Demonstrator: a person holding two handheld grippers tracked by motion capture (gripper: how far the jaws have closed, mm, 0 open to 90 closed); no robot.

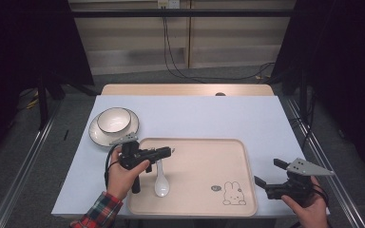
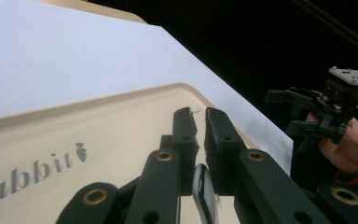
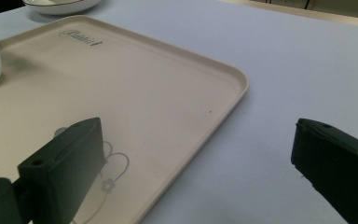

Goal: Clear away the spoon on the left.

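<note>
Spoon [image 1: 161, 183]: white, glazed; bowl end rests on tray [image 1: 204, 152], handle raised
Left gripper [image 1: 167, 151]: jaws clamped on the handle
Right gripper [image 1: 269, 173]: jaws apart, holding nothing, over the tabletop [image 1: 209, 116]
Handling: judged stiff, light, slippery, chippable; hold mid-handle

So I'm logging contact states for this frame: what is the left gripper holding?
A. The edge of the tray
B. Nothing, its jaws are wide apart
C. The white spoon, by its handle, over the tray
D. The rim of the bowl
C: the left gripper has its jaws closed on the handle of the white spoon, whose bowl end lies on the tray; the left gripper view shows the handle pinched between them.
</note>
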